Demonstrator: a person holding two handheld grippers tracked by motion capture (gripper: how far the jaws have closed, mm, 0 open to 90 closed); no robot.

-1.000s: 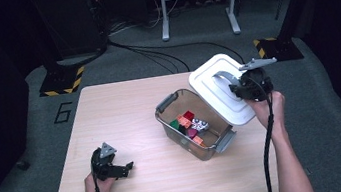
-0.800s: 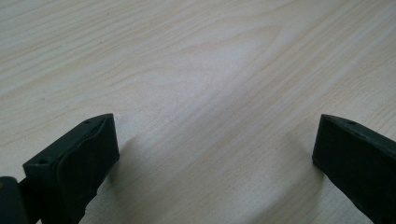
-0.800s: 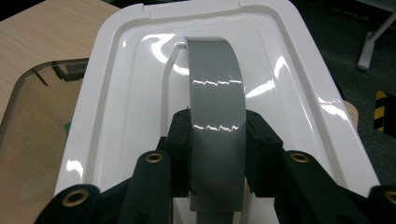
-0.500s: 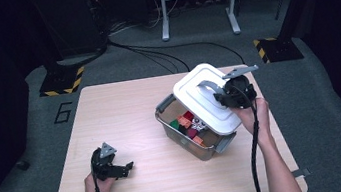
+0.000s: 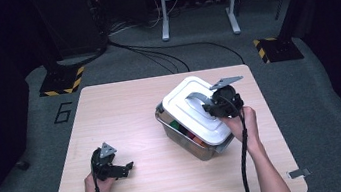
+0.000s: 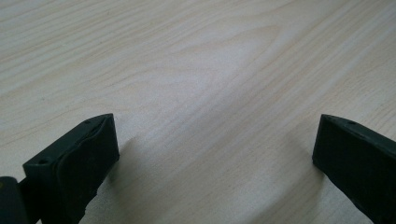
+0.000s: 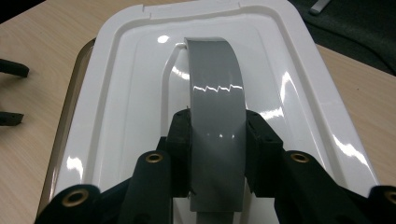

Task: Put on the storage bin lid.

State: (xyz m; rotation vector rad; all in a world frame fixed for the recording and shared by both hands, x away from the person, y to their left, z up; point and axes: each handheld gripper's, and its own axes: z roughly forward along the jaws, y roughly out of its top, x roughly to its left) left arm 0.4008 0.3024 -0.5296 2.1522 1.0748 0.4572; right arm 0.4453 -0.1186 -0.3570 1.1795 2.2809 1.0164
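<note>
My right gripper (image 5: 212, 107) is shut on the grey arched handle (image 7: 215, 84) of a white plastic lid (image 5: 188, 107); its pads press the handle from both sides (image 7: 218, 140). The lid (image 7: 126, 102) hangs tilted over a clear plastic bin (image 5: 205, 147) on the right half of the table and covers most of its opening. Colourful small items (image 5: 188, 134) show under the lid's near edge. My left gripper (image 5: 126, 169) rests open on the wood near the front left, nothing between its jaws (image 6: 215, 154). Its two tips also appear far off in the right gripper view (image 7: 11, 93).
The wooden table (image 5: 126, 117) is bare on its left half and along the front. Beyond it lie grey carpet with a painted 6 (image 5: 63, 112), black cables (image 5: 163, 56), yellow-black taped stand feet (image 5: 61, 83) and a metal frame (image 5: 195, 1).
My right gripper has carried the lid to the left and downward, from beside the bin's far right corner to above the bin. The left gripper has stayed put.
</note>
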